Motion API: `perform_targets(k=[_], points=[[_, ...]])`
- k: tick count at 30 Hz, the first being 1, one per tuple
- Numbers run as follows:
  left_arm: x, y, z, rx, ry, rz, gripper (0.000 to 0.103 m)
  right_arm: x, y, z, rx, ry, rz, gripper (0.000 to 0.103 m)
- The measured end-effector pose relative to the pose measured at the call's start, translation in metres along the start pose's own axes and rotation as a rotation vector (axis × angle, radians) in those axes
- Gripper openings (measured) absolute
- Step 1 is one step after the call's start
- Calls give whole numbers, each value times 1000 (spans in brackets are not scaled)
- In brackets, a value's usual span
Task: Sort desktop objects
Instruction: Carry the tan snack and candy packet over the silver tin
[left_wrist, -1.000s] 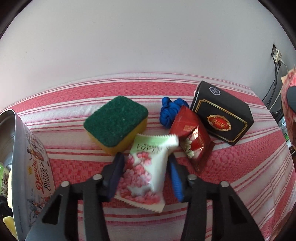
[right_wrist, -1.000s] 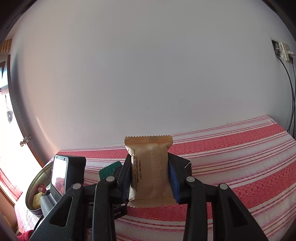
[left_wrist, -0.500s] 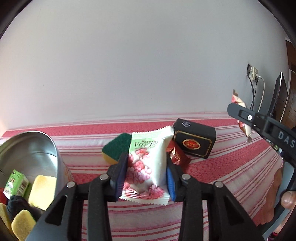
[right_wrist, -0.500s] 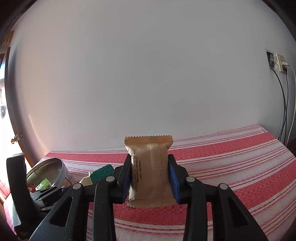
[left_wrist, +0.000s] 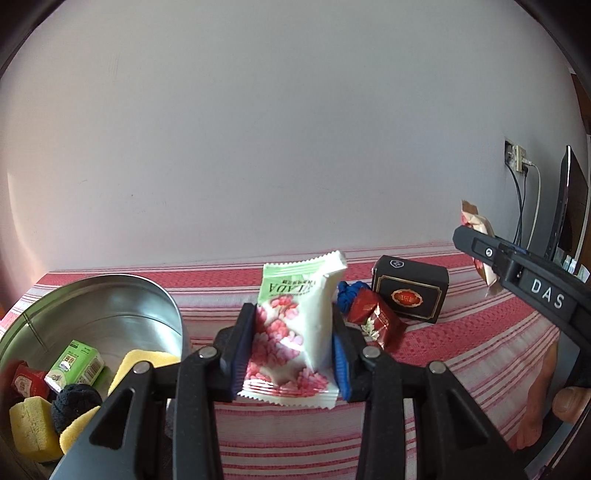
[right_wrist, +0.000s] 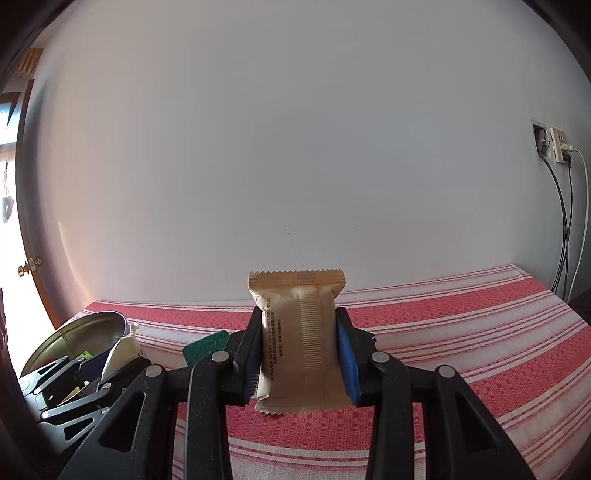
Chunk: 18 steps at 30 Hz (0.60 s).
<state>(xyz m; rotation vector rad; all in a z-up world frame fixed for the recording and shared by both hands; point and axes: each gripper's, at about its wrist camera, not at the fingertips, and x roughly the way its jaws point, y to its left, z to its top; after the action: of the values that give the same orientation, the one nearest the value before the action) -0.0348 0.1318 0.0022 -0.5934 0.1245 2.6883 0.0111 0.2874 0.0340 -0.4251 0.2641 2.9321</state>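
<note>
Left tongs (left_wrist: 293, 354) clamp pink-flower packet (left_wrist: 293, 332), right tongs (right_wrist: 300, 360) clamp tan packet (right_wrist: 298, 343); mid-carry, next drop into tin (left_wrist: 110, 314) just left.

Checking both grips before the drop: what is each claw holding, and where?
Left claw: white flowered snack packet, by its sides. Right claw: tan packet, by its sides.

Plain pale wall (right_wrist: 295, 147) behind a red-striped tablecloth (right_wrist: 461, 332), wall socket (right_wrist: 556, 146) at right

The right gripper (right_wrist: 299, 363) clamps a tan snack packet (right_wrist: 300, 347) above the striped tablecloth (right_wrist: 461, 332).
</note>
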Motion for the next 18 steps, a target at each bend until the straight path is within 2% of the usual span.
perform_targets(k=[6, 14, 18], points=[[-4, -5, -3, 21, -24, 13, 37, -2, 19, -8, -20, -34, -40, 39], [-10, 3, -6, 8, -30, 7, 37, -8, 52, -20, -125, -44, -46, 39], [-14, 7, -8, -1, -33, 5, 37, -14, 61, -24, -137, -54, -46, 39]])
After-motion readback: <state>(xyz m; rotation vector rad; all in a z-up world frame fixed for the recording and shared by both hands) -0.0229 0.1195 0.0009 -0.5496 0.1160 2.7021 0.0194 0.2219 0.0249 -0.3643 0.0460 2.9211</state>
